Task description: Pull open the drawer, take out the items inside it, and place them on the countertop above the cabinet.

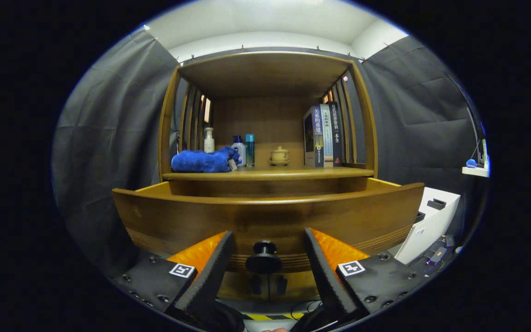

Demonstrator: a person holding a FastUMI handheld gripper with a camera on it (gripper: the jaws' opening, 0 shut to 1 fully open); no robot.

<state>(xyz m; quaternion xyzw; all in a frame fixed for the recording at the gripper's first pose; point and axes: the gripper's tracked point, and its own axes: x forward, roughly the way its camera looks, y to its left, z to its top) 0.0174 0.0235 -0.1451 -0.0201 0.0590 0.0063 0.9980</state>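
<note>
From the gripper view, the drawer (265, 216) stands pulled out toward the camera, but its tall front panel blocks the inside, so whatever lies in it cannot be made out. The round dark knob (264, 258) sits low on that front, at 12 o'clock from the gripper (268, 242), between the two fingers with clear gaps on both sides; the fingers stand wide apart and press on nothing. Their lower ends are cut off below.

Above the drawer, at 12 o'clock, the countertop (293, 173) of the wooden cabinet (268, 69) carries a row of things. A blue cloth (201, 161) lies at 11 o'clock, with a white pump bottle (209, 140) behind it, then a white bottle with a blue cap (239, 151) and a teal bottle (250, 150) just beside. A small lidded pot (279, 155) stands near the middle, and upright books (323, 136) lean at 1 o'clock against the slatted side.

Bare countertop shows between pot and books, and along the front edge. A white box (431, 221) sits at 3 o'clock of the drawer, near its right corner.
</note>
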